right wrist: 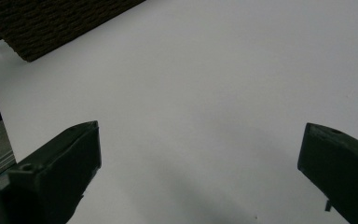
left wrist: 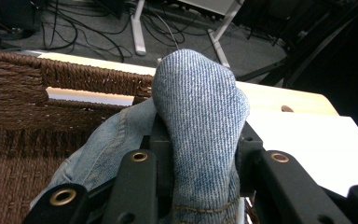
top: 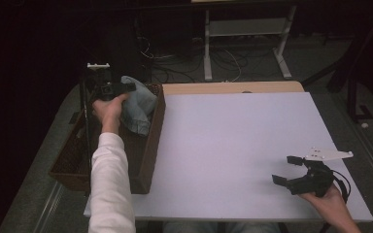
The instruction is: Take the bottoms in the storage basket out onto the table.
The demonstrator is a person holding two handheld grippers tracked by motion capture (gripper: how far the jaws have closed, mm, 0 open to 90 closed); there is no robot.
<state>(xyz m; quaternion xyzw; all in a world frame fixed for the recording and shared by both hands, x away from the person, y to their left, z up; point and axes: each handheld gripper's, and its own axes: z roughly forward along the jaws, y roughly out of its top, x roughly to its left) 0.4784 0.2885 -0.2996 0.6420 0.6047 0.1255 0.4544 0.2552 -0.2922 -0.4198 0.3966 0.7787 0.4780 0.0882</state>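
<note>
A bundle of blue denim cloth [top: 138, 104] bulges out of a brown woven basket [top: 148, 160] at the table's left side. My left gripper [top: 128, 87] is over the basket's far end, shut on a fold of that denim cloth [left wrist: 200, 121], which rises between its jaws and hides the tips. A hand in a white sleeve holds it. Near the table's front right corner my right gripper [top: 286, 170] is open and empty, just above the white tabletop [right wrist: 205, 84].
The white board [top: 238, 145] lies on a wooden table whose bare strip [top: 233, 88] shows at the far edge. The basket's corner [right wrist: 51, 23] appears in the right gripper view. Beyond the table are cables [top: 228, 60] and a white stand's legs [top: 284, 63] on the floor.
</note>
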